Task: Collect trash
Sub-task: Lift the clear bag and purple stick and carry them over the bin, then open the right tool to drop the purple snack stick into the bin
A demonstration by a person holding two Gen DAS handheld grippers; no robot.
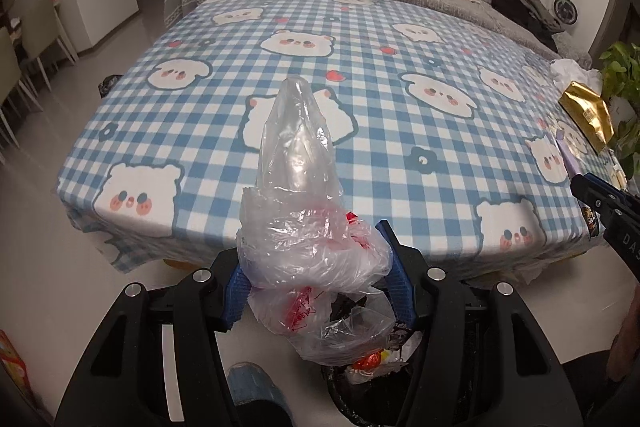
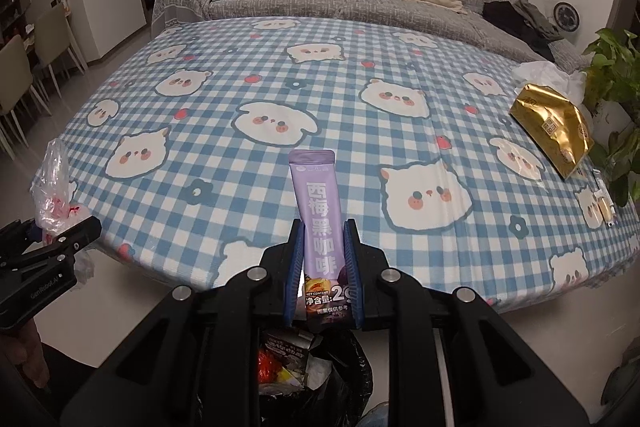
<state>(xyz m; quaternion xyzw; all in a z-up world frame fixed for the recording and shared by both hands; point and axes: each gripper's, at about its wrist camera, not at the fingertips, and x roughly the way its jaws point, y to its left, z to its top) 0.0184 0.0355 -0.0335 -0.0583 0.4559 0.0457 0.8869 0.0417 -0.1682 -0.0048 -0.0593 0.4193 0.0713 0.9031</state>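
My left gripper (image 1: 316, 267) is shut on a crumpled clear plastic bag (image 1: 300, 195) with red print, which sticks up between the blue pads. The bag shows again at the left edge of the right wrist view as the plastic bag (image 2: 52, 183). My right gripper (image 2: 323, 263) is shut on a purple coffee sachet (image 2: 318, 211) standing upright. Below both grippers, off the table's front edge, sits a bin with a black liner (image 2: 352, 379) holding wrappers; in the left wrist view the bin (image 1: 360, 383) is partly hidden by the bag.
The table wears a blue checked cloth (image 2: 280, 99) with bear faces. A gold packet (image 2: 552, 127), white crumpled tissue (image 2: 540, 71) and a small item (image 2: 604, 203) lie at its right edge beside a green plant (image 2: 612, 67). A grey sofa (image 2: 320, 3) stands behind; chairs (image 2: 24, 83) left.
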